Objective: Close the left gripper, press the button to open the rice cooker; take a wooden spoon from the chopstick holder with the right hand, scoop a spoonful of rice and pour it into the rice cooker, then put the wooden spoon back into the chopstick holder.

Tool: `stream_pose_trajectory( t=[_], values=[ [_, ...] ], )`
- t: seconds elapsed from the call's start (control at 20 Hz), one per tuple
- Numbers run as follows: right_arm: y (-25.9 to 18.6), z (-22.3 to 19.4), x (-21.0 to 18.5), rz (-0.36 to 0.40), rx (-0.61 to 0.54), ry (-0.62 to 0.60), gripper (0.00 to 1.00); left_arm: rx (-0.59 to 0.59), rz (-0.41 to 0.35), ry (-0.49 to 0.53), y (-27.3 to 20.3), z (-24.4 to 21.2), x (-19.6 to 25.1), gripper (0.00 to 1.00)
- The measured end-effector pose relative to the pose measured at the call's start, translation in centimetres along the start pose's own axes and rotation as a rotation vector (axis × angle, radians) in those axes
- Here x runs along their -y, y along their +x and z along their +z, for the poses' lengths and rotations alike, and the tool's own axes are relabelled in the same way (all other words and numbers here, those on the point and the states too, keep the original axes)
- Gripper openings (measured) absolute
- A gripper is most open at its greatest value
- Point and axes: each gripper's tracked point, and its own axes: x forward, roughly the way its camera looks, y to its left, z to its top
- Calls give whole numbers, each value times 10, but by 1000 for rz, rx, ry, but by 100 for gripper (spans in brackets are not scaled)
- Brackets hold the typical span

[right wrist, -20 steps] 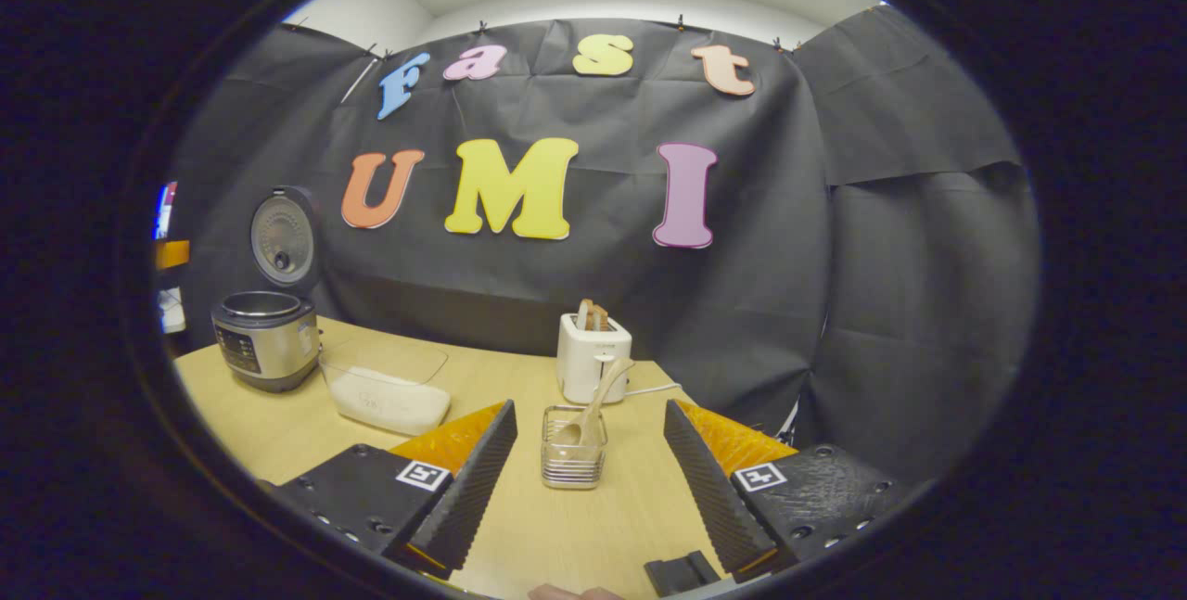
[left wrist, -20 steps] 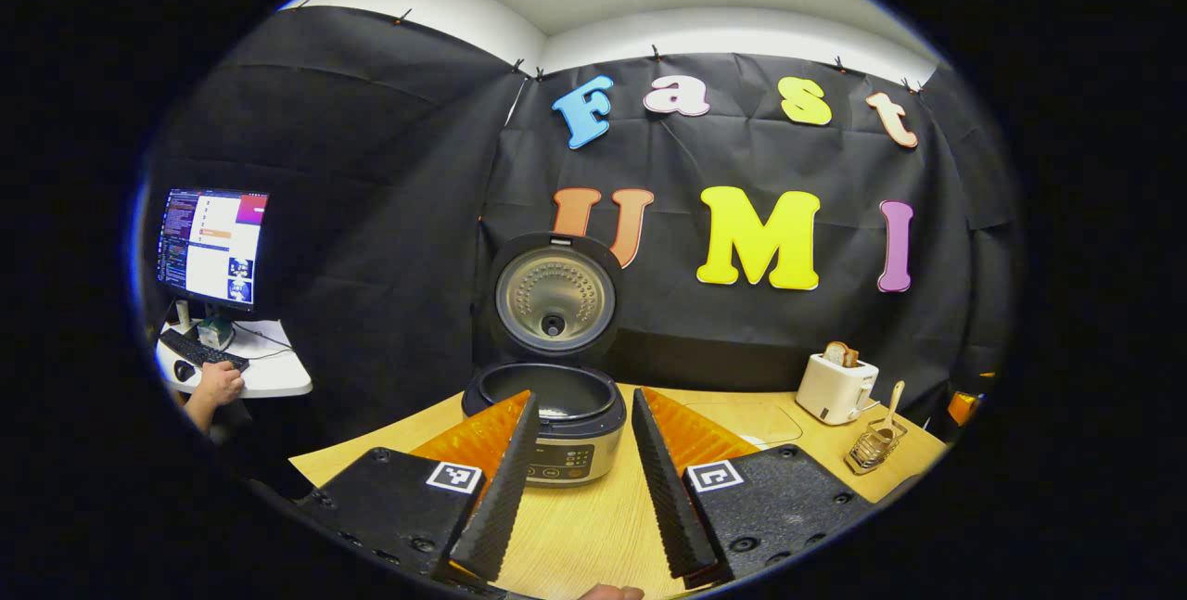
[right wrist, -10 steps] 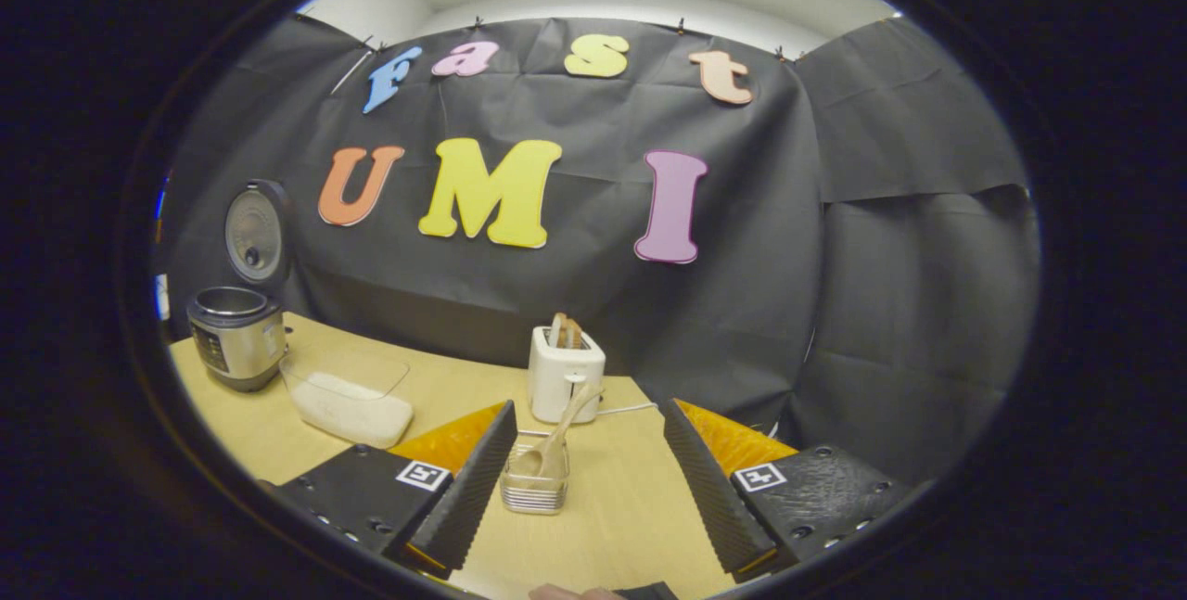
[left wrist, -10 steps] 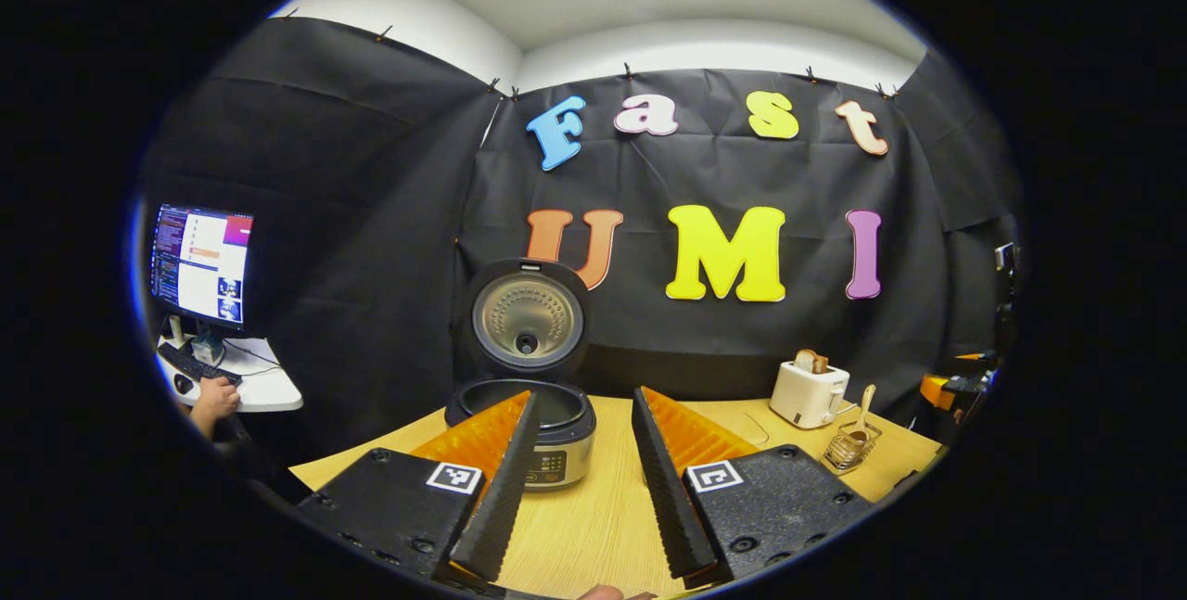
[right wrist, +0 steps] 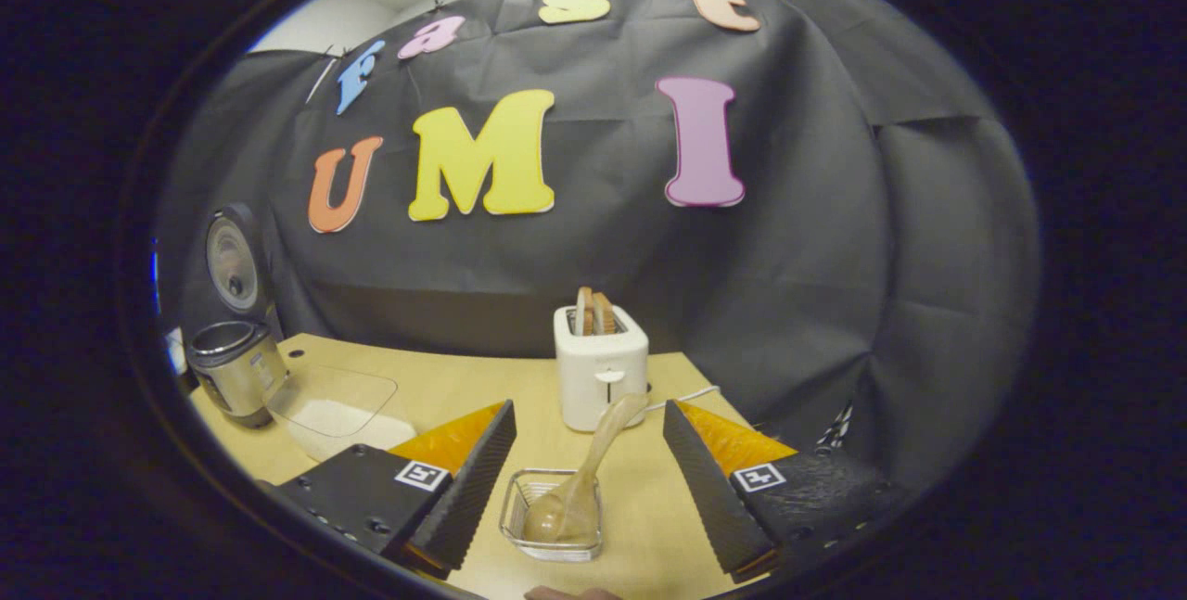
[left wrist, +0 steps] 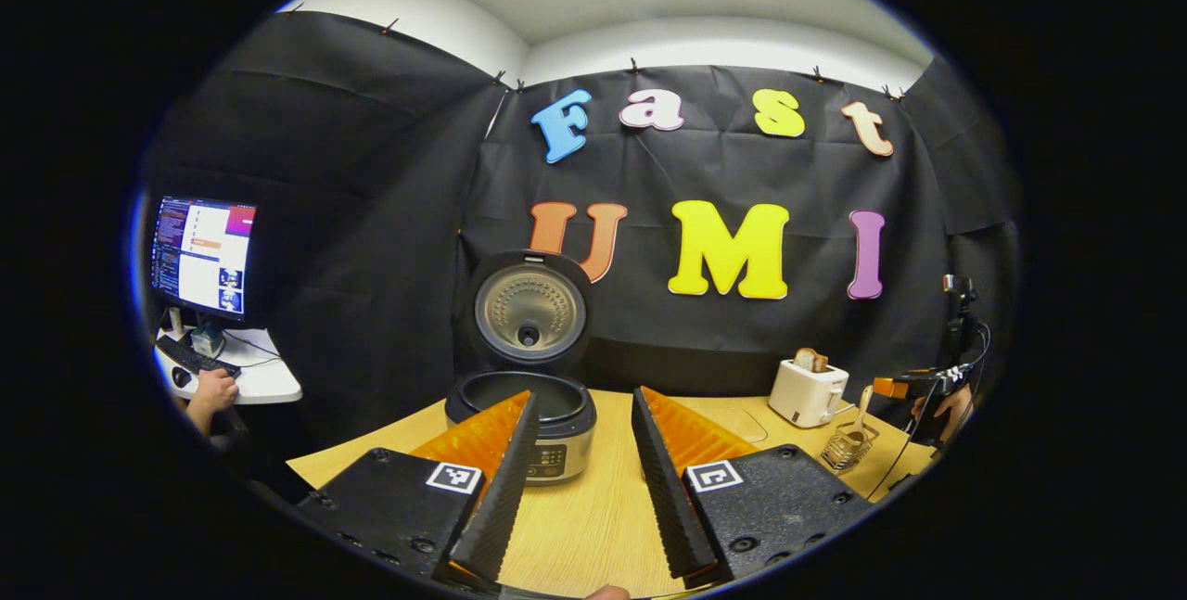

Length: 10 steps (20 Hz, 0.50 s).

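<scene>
Looking along my left gripper (left wrist: 575, 479) in the left gripper view, I see its fingers spread apart with nothing between them, hanging over the near edge of the table (left wrist: 593, 526). The cooker (left wrist: 524, 424) sits just beyond the left finger, partly hidden by its orange side. Its lid (left wrist: 529, 308) stands up open against the black wall, and the dark pot inside shows. Far to the right on the table I see the toaster (left wrist: 805, 391) with bread in it, and nearer the edge the wire holder (left wrist: 842, 450) with the spoon (left wrist: 861, 410) standing in it. My right gripper (left wrist: 918, 384) shows small at the far right, close to the holder; I cannot tell its fingers from here. At the left a monitor (left wrist: 202, 257) glows on a side desk, with a hand (left wrist: 215, 389) at the keyboard.

In the right gripper view, my right gripper (right wrist: 584, 489) is wide apart and grips nothing. The holder (right wrist: 555, 526) sits low between the two fingers, touching neither. The spoon (right wrist: 584, 479) lies in it, bowl down, handle tilted up toward the right. The toaster (right wrist: 601, 368) stands just behind. Off to the left is a clear tub of rice (right wrist: 338, 410), and beyond it the cooker (right wrist: 236, 368) with its lid (right wrist: 232, 261) up.
</scene>
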Motion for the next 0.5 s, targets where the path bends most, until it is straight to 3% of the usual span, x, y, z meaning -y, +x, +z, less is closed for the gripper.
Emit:
stream_pose_trajectory(
  t=[0.05,0.1,0.15,0.2,0.4,0.45,0.5],
  values=[
    [15,-8,7,-25,-31,9,97,1,15,-11,3,-1,-4,66],
    [27,-13,10,-36,-47,20,95,-7,20,-26,6,-4,-5,65],
    [38,-18,10,-43,-62,30,95,-13,23,-39,10,-6,-7,58],
    [49,-25,11,-50,-91,39,96,-27,21,-44,12,-10,-7,66],
    [79,-44,14,-43,-169,98,96,-61,22,-26,20,-21,-8,70],
    [85,-48,14,-36,-191,120,95,-65,17,-22,21,-23,-5,81],
    [89,-48,12,-25,-215,141,95,-69,13,-17,22,-25,-3,70]
  ],
)
